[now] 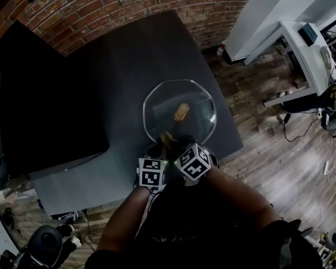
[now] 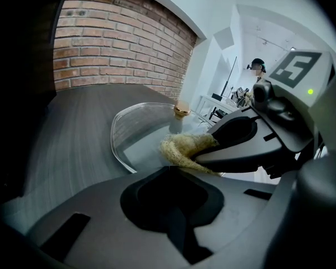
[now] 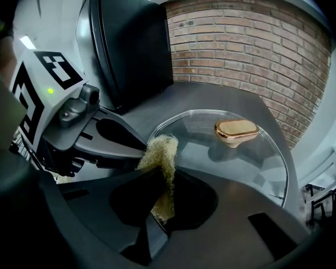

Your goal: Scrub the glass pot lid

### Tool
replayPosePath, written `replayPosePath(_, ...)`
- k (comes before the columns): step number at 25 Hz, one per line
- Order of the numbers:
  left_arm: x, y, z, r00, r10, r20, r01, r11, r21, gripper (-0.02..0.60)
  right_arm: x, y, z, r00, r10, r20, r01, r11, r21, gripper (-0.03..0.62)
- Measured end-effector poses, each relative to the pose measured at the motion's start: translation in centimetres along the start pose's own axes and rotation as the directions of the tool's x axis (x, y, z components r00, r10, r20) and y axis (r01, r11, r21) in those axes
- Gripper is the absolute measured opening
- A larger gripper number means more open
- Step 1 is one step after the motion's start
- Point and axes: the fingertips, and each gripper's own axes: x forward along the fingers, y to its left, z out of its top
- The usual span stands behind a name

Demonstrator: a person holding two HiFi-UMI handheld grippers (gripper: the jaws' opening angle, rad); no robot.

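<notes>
My left gripper (image 2: 169, 172) fills the bottom of the view, its jaws drawn together. The near rim of the glass pot lid (image 2: 135, 132) runs behind their tip, so I cannot tell whether they pinch it. The lid lies flat on the dark grey table (image 2: 67, 139), its golden knob (image 2: 182, 112) upright. My right gripper (image 2: 208, 149) reaches in from the right, closed on a yellowish scrub pad (image 2: 181, 149) that rests on the glass just past my jaw tip. A brick wall (image 2: 117, 43) stands behind.
</notes>
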Motion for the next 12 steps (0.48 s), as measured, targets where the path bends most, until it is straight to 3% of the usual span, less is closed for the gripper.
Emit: replayPosePath(12, 0.08, 0.07, 0.03, 0.998, 0.052, -0.022, -0.052, 0.998, -0.025, 0.034, -0.30, -0.69, -0.17, 0.996, 0.087, -0.010, -0.088, 0.995, -0.040, 0.051)
